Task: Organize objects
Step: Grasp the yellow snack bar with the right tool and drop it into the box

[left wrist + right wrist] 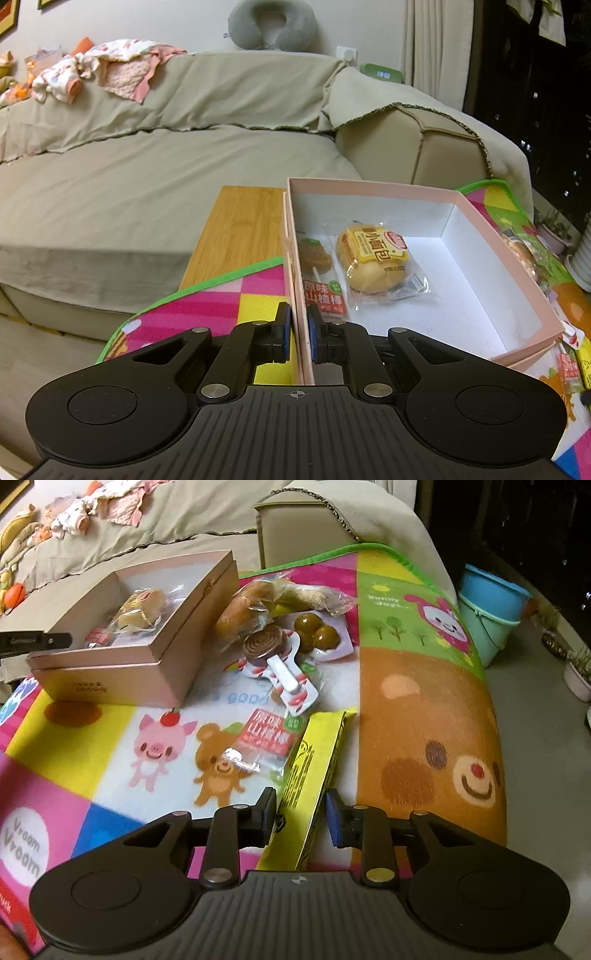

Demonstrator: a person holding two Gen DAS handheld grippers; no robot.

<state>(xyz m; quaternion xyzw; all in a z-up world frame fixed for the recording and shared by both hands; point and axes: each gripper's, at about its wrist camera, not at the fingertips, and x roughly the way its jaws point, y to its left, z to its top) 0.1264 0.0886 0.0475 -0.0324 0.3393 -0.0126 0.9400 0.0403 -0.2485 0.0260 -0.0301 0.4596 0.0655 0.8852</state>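
Left wrist: tongs pinch pink box wall | right tongs level, straddling yellow packet

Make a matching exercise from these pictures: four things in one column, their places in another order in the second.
1. bread bun
2. yellow packet
3. pink box
4. neck pillow

A. between the right gripper's open fingers
B. on the sofa back
C. inside the box
D. wall clamped by the left gripper

Pairs: 1-C, 2-A, 3-D, 4-B
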